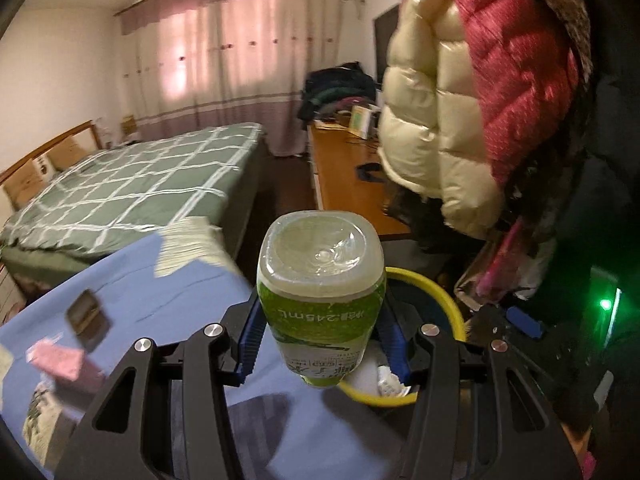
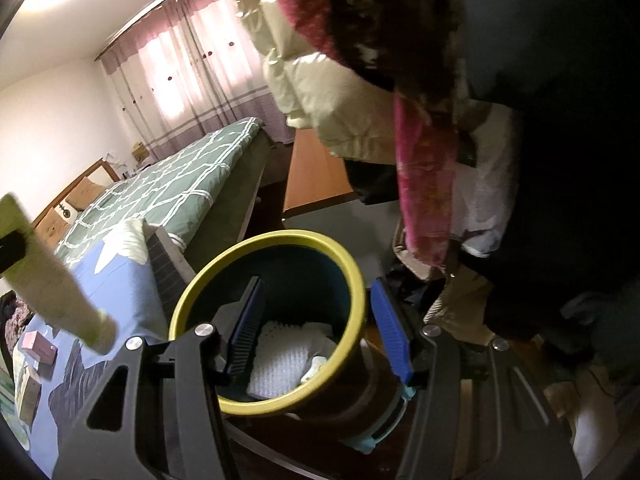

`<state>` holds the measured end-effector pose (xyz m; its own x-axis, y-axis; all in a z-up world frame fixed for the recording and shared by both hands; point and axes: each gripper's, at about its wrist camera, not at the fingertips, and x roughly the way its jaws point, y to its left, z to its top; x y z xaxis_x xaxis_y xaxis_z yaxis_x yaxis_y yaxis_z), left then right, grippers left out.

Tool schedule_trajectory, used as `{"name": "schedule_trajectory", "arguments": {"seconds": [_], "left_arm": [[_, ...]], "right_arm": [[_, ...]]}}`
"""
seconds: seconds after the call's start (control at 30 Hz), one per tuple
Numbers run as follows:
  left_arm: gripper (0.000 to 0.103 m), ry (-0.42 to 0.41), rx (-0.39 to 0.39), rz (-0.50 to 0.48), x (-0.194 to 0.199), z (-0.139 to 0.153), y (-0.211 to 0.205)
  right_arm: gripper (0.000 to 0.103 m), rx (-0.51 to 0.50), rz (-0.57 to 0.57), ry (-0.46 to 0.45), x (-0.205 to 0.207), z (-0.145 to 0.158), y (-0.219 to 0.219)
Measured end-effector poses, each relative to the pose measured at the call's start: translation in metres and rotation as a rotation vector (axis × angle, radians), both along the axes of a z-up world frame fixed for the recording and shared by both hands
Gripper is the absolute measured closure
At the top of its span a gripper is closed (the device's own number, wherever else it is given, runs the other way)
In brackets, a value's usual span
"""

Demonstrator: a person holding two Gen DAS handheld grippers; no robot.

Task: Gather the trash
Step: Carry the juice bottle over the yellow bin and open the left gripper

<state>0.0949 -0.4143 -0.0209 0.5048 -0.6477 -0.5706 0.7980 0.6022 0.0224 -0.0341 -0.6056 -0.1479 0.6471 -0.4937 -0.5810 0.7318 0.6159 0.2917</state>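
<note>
- While the left gripper [image 1: 322,336] clamps the green-labelled bottle [image 1: 320,288] between its blue pads [image 1: 250,340], the bottle's clear base faces the camera and it hangs in the air, not resting on anything.
- Just behind and below the bottle, at its right, sits the yellow-rimmed bin [image 1: 440,292], with white paper [image 1: 390,380] showing inside.
- Left of the bottle lies a blue sheet [image 1: 172,304] with a pink box [image 1: 60,360] and a dark, blurred object on it.
- In the right wrist view, the right gripper [image 2: 320,332] stands open and holds nothing: one finger is inside the bin [image 2: 240,256], the other outside its wall, straddling the rim.
- White paper [image 2: 284,356] lies at the bin's bottom.
- At that view's left edge the bottle [image 2: 48,272] shows blurred, slanting above the sheet [image 2: 116,288], beside the bin.
- A green checked bed [image 1: 132,184] and hanging coats [image 1: 460,120] fill the background.
</note>
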Motion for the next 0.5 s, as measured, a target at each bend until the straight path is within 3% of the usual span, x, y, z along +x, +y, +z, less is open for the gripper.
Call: {"name": "schedule_trajectory", "arguments": {"seconds": [0.27,0.33,0.5], "left_arm": [[0.050,0.075,0.028,-0.051,0.010,-0.027,-0.064],[0.025,0.078,0.016,-0.014,0.013,-0.028,-0.064],[0.017,0.008,-0.019,0.064,0.005,-0.010,-0.026]], "right_arm": [[0.049,0.020,-0.030,0.008,-0.011,-0.008,-0.016],[0.049,0.026,-0.028,0.011,-0.011,-0.011,-0.018],[0.048,0.026,-0.008,0.015,-0.006,-0.011,-0.013]]}}
